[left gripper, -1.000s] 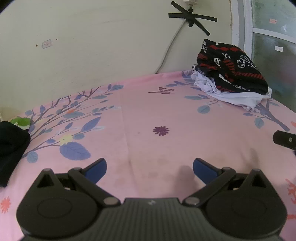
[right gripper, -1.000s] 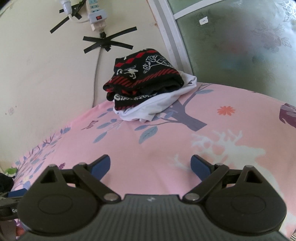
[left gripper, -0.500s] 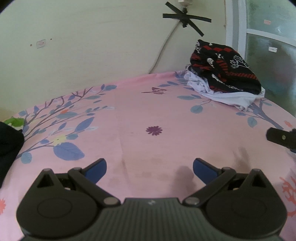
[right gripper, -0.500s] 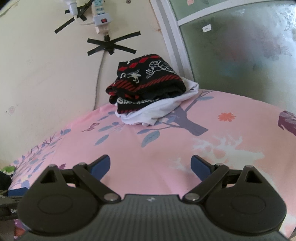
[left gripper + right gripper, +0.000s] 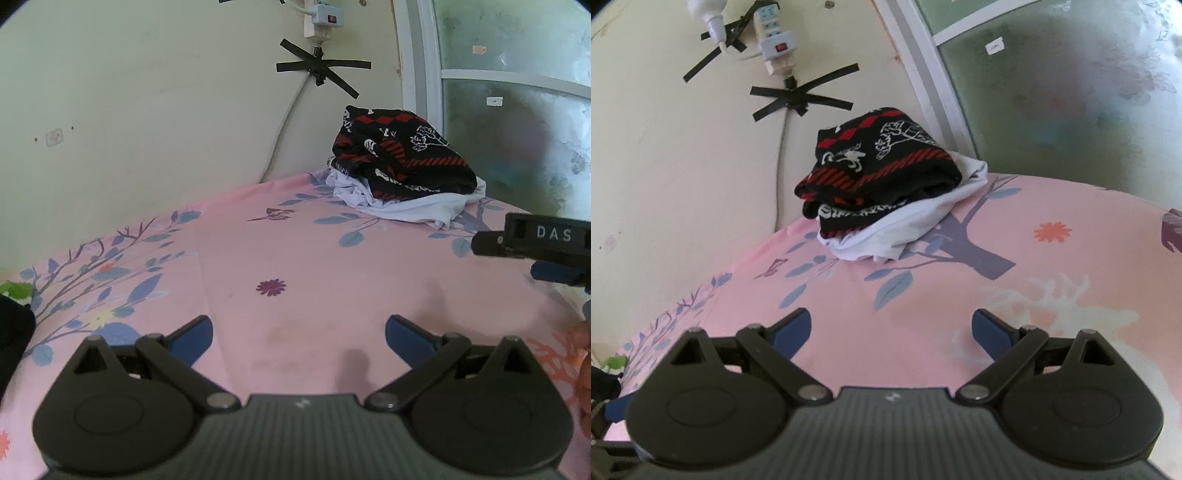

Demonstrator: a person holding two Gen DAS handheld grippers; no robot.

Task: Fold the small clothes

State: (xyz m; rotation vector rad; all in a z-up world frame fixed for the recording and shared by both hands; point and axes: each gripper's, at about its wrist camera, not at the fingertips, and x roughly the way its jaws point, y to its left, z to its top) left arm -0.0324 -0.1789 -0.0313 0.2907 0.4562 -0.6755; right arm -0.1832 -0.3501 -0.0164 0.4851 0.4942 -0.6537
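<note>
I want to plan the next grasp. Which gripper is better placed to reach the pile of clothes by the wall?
Probably the right gripper: open, with the pile of clothes straight ahead. The left gripper, also open, sees the pile off to its right.

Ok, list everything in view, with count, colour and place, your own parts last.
patterned garment: one, black, red and white, folded on top of the pile by the wall.
white garment: one, white, under the patterned one.
dark cloth: one, black, at the bed's left edge.
bedsheet: one, pink with blue leaves, covering the bed.
power strip: one, white, taped to the wall.
window: one, frosted, right of the pile.
left gripper: one, black with blue pads, open above the sheet.
right gripper: one, same colours, open, facing the pile.
</note>
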